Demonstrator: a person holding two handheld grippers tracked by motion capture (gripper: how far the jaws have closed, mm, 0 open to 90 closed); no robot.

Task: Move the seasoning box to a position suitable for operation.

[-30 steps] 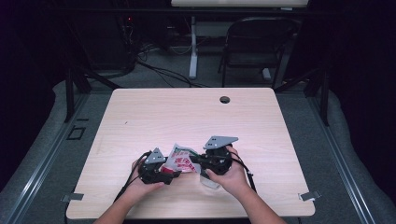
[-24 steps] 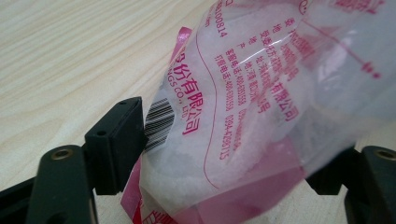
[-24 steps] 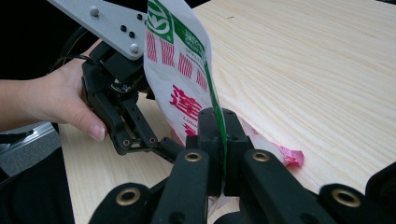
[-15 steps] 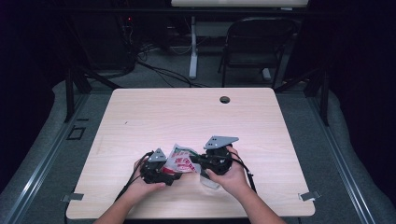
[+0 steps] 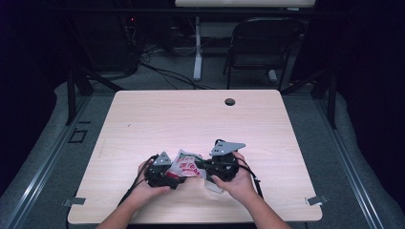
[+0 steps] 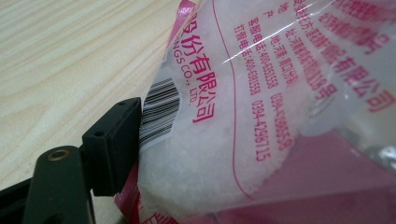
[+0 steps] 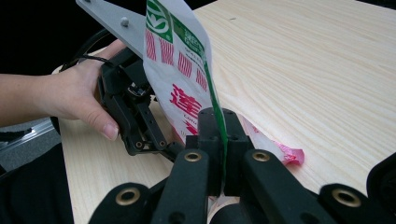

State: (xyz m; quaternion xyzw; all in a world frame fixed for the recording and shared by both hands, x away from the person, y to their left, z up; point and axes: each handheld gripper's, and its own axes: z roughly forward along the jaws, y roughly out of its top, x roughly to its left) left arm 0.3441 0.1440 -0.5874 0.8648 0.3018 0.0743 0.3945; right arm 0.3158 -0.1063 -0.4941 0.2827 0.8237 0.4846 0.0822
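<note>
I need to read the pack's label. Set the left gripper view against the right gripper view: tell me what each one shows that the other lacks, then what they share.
Left gripper view alone: a barcode, pink phone numbers and white grains inside the clear bag.

Right gripper view alone: the bag's green edge, big red characters, the right hand-held gripper pinching it, and the left hand with the left hand-held gripper.

Both: the bag and the wooden table.

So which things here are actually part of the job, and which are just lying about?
In the job:
plastic bag
left tool, gripping the bag
right tool, shut on the bag's edge

Just there:
table beneath
folding chair behind the table
</note>
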